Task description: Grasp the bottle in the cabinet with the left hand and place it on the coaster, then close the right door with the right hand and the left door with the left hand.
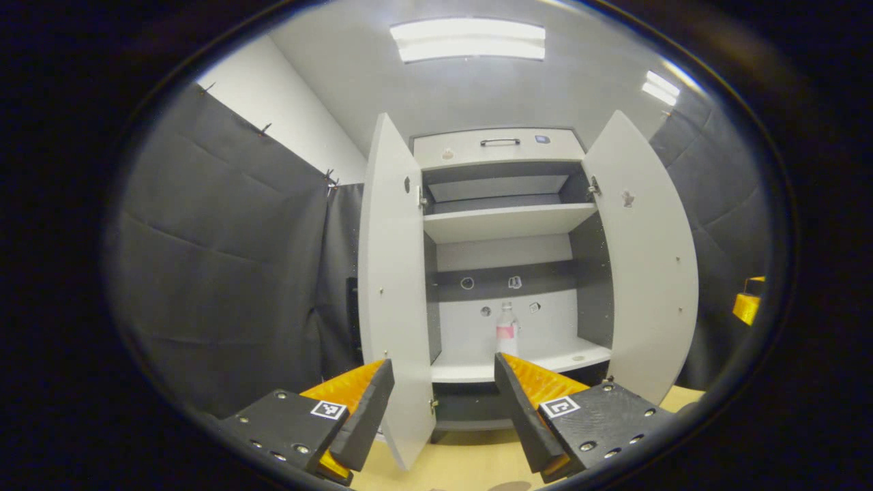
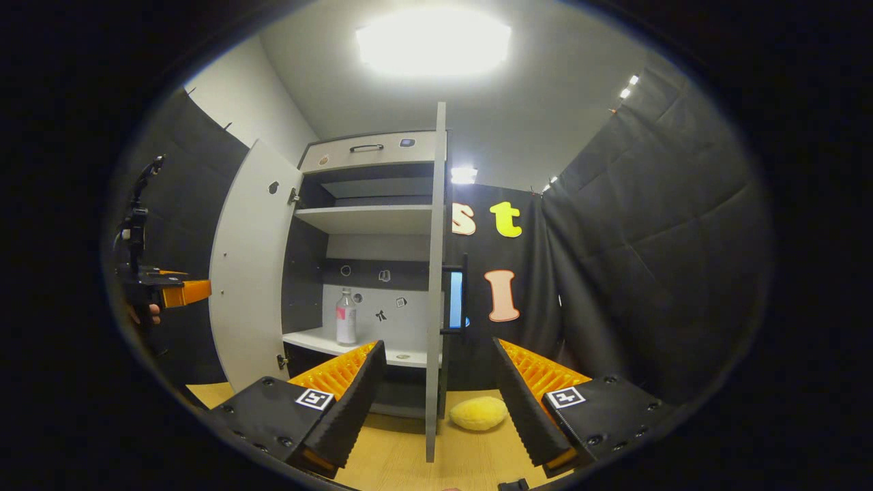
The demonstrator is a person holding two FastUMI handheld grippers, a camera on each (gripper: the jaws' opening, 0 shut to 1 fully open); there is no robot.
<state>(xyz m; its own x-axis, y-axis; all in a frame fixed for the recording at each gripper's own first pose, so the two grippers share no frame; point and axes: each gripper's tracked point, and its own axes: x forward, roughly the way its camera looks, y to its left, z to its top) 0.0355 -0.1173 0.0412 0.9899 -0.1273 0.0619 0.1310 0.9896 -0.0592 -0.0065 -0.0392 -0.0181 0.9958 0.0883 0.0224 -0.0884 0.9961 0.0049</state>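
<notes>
A clear bottle [image 1: 506, 331] with a pink label stands upright on the cabinet's lower shelf [image 1: 545, 361], towards the middle. Both white doors are swung wide: the left door [image 1: 395, 286] and the right door [image 1: 648, 259]. My left gripper [image 1: 443, 365] is open and empty, well short of the shelf, with the bottle above its right finger. In the right gripper view the bottle [image 2: 346, 317] shows past the left door [image 2: 249, 273], and the right door [image 2: 435, 273] stands edge-on straight ahead of my open, empty right gripper [image 2: 438, 344].
The cabinet stands on a light wooden tabletop [image 2: 402, 450]. A yellow soft lump [image 2: 479, 413] lies on it right of the right door. An upper shelf [image 1: 505, 221] is bare. The other gripper [image 2: 160, 290] is at far left, held by a hand.
</notes>
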